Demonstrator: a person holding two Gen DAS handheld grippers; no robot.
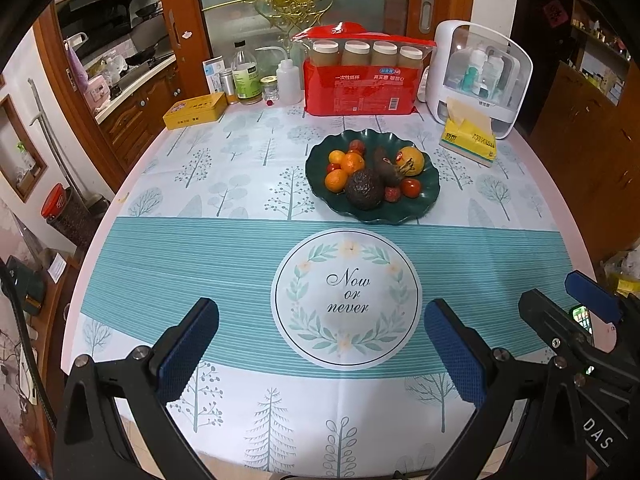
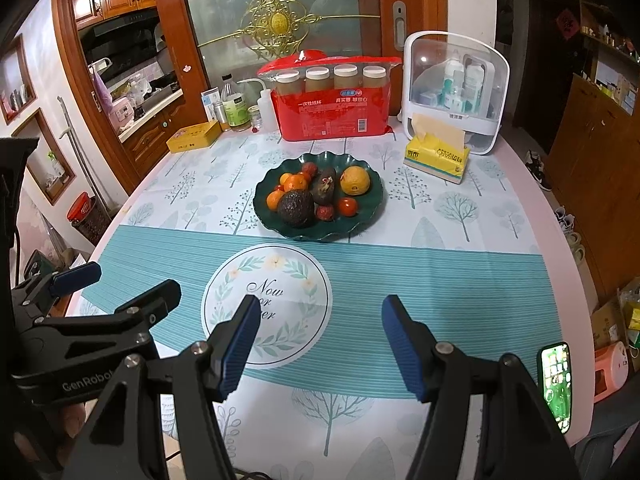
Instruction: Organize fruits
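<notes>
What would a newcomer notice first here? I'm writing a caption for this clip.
The dark green scalloped plate heaped with fruit sits mid-table, a dark avocado at its near edge. Behind it stands a red pack of paper cups. Nearer, the round "Now or never" print lies ahead of both open, empty grippers.

The left black two-finger gripper with blue ribbed pads (image 1: 321, 344) points forward and down, jaws spread wide, nothing between them. At its 3 o'clock hangs the right black gripper with blue pads (image 2: 321, 342), likewise parted and empty, tilted downward.
</notes>
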